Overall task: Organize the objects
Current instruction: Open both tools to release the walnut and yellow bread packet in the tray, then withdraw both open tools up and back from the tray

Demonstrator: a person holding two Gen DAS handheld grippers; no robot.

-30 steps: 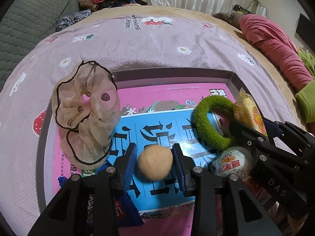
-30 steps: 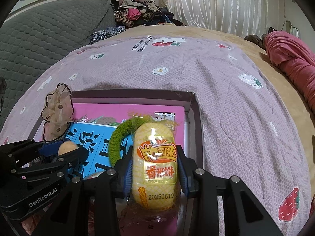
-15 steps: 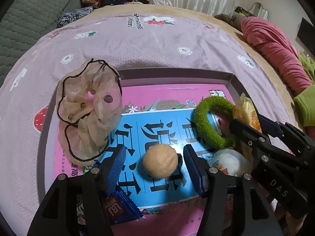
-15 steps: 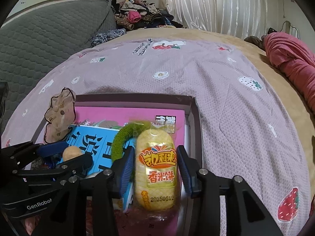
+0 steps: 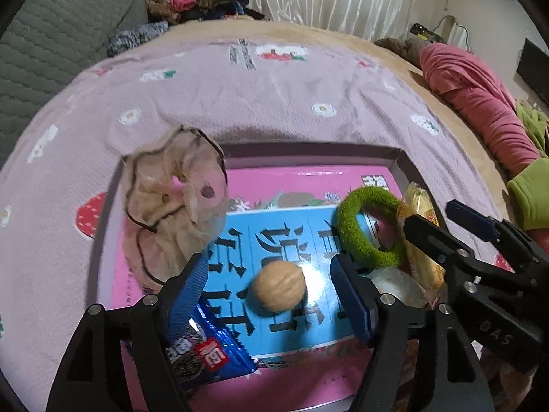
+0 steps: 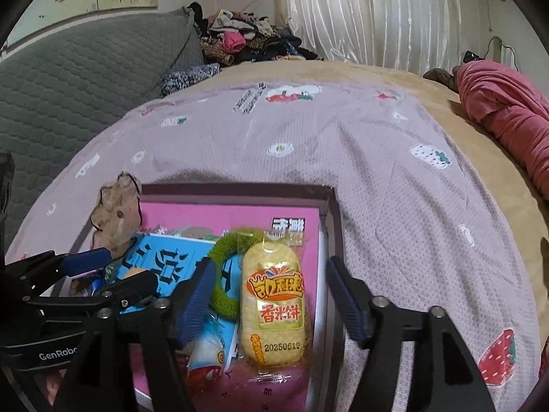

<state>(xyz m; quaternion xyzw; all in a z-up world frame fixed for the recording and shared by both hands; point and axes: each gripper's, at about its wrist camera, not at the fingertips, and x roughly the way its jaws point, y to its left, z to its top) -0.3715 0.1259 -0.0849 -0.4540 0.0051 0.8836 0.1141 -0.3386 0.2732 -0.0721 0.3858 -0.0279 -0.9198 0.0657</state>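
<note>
- Left wrist view: the left claw (image 5: 271, 292) is opening; a second ago its pads pinched the walnut (image 5: 278, 290), and now both stand clear of it. The walnut lies on the blue print inside the box lid (image 5: 308, 152), which sits on the bed.
- Same view: a sheer scrunchie (image 5: 171, 202) drapes over the lid's far left corner, a blue snack packet (image 5: 212, 357) lies by the left finger, and a green hair tie (image 5: 360, 226) rests to the right, touching the rice cracker packet (image 5: 418, 240).
- Right wrist view: the right claw (image 6: 271, 302) is opening too. The rice cracker packet (image 6: 272, 305), squeezed between the pads a second ago, now lies loose in the lid's right side (image 6: 331, 206), with a gap at each pad.
- Same view: the green hair tie (image 6: 223, 274) lies just left of the packet, and a round wrapped snack (image 6: 206, 353) sits near the left finger.
- Judgement: both releases look finished, so two more things are in the lid. The hands seem free to draw back, taking care not to nudge the round walnut.
</note>
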